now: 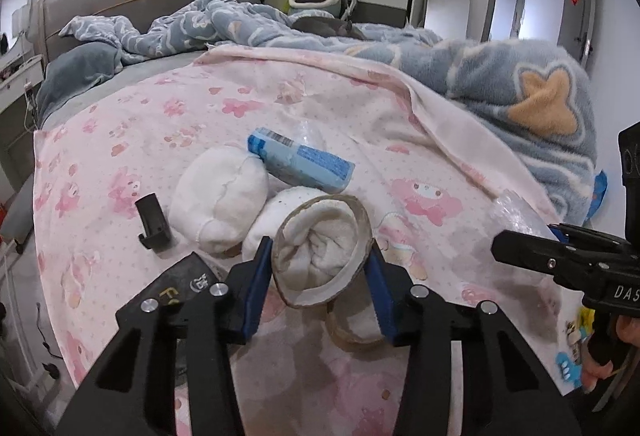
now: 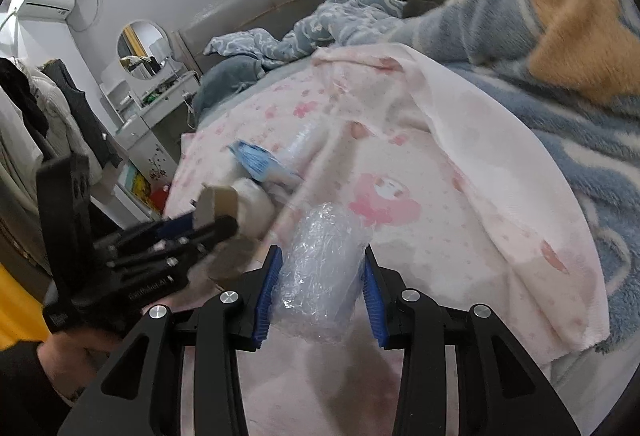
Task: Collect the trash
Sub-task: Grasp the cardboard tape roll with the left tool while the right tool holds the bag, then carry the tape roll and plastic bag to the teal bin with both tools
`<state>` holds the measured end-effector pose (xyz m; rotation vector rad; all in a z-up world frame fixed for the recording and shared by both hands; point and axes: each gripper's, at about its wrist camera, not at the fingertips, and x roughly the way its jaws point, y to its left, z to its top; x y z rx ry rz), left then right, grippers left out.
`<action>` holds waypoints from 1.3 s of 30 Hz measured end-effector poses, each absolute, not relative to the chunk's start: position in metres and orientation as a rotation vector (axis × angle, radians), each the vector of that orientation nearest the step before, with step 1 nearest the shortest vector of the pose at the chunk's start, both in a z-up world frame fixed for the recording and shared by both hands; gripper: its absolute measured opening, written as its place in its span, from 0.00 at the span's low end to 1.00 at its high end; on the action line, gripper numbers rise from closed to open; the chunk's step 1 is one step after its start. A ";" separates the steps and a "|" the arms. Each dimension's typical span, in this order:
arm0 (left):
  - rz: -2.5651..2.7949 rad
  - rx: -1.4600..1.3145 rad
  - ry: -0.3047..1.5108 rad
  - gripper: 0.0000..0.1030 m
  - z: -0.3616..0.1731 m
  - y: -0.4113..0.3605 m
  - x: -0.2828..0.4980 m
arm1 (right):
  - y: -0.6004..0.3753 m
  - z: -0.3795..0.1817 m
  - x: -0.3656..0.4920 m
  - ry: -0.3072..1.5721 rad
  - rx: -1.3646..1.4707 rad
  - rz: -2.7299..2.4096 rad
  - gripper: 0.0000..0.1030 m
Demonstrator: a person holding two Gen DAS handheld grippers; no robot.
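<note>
My left gripper [image 1: 320,268] is shut on an empty cardboard tape roll [image 1: 324,256] and holds it just above the pink bed sheet [image 1: 200,108]. A second tape ring [image 1: 352,332] lies on the sheet below it. My right gripper [image 2: 320,276] is shut on a crumpled clear plastic wrap [image 2: 320,272] over the sheet. A blue packet [image 1: 300,158] and white crumpled tissues [image 1: 220,196] lie further up the bed; the packet also shows in the right wrist view [image 2: 260,162]. The left gripper [image 2: 208,228] shows at the left of the right wrist view.
A small black clip [image 1: 154,222] lies on the sheet at the left. A fluffy blue blanket [image 1: 520,92] is heaped at the right and across the headboard end. A dresser with a round mirror [image 2: 142,50] stands left of the bed.
</note>
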<state>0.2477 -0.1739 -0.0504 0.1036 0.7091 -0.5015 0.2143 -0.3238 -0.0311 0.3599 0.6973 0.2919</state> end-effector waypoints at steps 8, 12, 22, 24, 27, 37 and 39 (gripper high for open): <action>-0.442 0.056 0.683 0.47 -0.038 -0.144 0.218 | -0.284 -0.011 0.214 0.679 0.347 0.335 0.39; -0.406 0.064 0.665 0.47 -0.031 -0.126 0.201 | -0.264 -0.004 0.210 0.671 0.335 0.342 0.39; -0.274 0.002 0.684 0.47 -0.025 -0.056 0.173 | -0.225 0.001 0.201 0.700 0.335 0.350 0.39; -0.257 -0.029 0.698 0.47 -0.026 -0.044 0.167 | -0.215 0.003 0.199 0.703 0.333 0.358 0.39; -0.238 -0.078 0.714 0.47 -0.028 -0.023 0.156 | -0.191 0.008 0.194 0.705 0.326 0.384 0.39; -0.132 -0.083 0.854 0.48 -0.060 0.045 0.140 | -0.114 0.002 0.191 0.757 0.223 0.473 0.39; -0.111 -0.100 0.883 0.48 -0.068 0.059 0.140 | -0.100 0.000 0.194 0.765 0.197 0.492 0.39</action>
